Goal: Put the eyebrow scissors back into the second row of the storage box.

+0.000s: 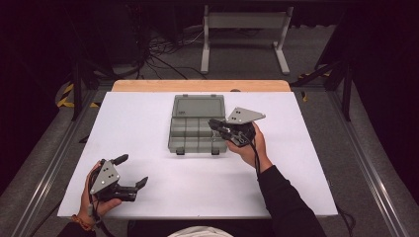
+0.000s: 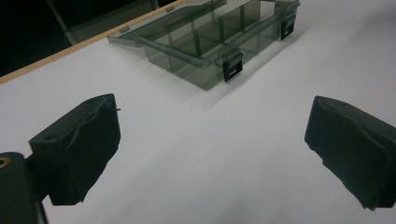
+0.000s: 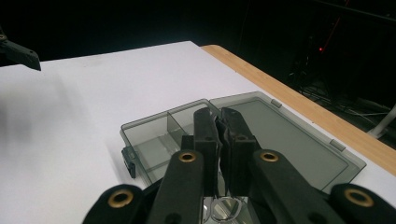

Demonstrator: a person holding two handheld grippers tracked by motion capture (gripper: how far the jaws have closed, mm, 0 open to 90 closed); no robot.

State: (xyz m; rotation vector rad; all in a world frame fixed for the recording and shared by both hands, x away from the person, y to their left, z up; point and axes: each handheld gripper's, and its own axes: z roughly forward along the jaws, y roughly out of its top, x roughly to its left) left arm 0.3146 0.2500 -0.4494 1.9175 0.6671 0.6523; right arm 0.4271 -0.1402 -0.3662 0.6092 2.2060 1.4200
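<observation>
Your right gripper (image 1: 216,124) hung over the right side of the open plastic box (image 1: 190,127) in the middle of the frame, its jaws pressed together on nothing. Your left gripper (image 1: 132,171) waited at the lower left, jaws spread wide and empty, well apart from the box.

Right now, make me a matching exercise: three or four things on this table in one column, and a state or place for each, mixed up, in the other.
Things:
1. left gripper
2. right gripper
3. smoky clear plastic compartment box
4. light wooden strip

States or places:
A. jaws shut, over the box's right end
B. along the table's far edge
C. lid laid open and flat
D. jaws wide open, near corner of the white table

Pairs: 1-D, 2-A, 3-C, 4-B
</observation>
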